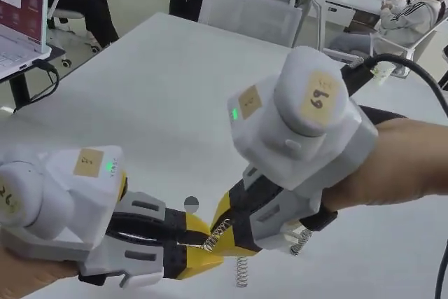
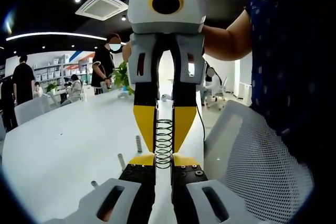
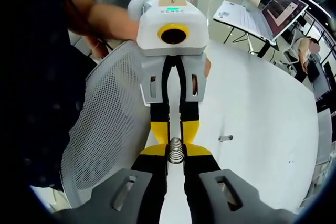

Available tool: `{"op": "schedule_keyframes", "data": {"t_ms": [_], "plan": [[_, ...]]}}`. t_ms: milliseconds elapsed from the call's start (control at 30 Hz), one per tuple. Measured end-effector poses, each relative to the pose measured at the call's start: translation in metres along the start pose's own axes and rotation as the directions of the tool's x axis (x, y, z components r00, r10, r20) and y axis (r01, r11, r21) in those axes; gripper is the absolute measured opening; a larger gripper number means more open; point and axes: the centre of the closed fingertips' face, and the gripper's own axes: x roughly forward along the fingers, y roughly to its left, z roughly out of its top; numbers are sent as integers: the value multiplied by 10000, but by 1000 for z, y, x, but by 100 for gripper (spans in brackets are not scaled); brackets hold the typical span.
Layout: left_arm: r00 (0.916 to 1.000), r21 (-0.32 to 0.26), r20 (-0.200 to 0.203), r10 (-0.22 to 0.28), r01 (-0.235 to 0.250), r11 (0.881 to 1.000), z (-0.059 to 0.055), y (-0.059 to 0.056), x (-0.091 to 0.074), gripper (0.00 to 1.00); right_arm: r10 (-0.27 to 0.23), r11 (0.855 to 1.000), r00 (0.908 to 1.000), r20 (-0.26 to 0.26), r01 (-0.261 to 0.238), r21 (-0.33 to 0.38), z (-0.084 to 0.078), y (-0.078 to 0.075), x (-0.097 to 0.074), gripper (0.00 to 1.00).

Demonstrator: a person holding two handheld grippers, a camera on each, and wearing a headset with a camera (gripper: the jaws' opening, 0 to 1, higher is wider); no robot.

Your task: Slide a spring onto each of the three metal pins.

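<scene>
Right now my two tools meet tip to tip above the white bench. My right tool is clamped on a spring, which lies lengthwise between its yellow fingers and points at my left tool. The left tool's jaws are drawn close together at the spring's near end. I cannot tell whether they pinch the coil itself or something inside it. In the head view two loose springs lie on the bench just beside the right tool, one below the meeting tips and one by its body. In the left gripper view three small metal pieces stand in a row on the bench, too small to say whether they are pins or springs.
</scene>
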Motion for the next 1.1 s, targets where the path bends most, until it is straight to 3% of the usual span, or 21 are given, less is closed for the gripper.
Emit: {"op": "schedule_keyframes", "data": {"t_ms": [233,367,667,800,1000,1100], "plan": [[9999,-54,-62,141,-141,9999,-5,5,1,3,85,9996,9987,-495,-98,-264,0,-4,6,8],[9996,-142,-78,281,-282,9995,-7,10,-3,6,137,9995,9988,-478,-151,-289,3,-7,6,8],[9952,-727,-155,968,-977,9926,-19,19,-22,22,7,9995,9990,-457,-21,-301,7,-18,7,8],[9885,-959,-226,1493,-1508,9839,-27,24,-35,31,-122,9996,9986,-516,109,-260,5,-24,6,8],[9709,-896,-551,2330,-2372,9673,-40,32,-52,44,-350,9992,9975,-615,338,-199,2,-37,7,8],[9645,-982,-501,2592,-2630,9598,-43,35,-58,49,-465,9988,9968,-648,455,-159,1,-44,7,8]]}}
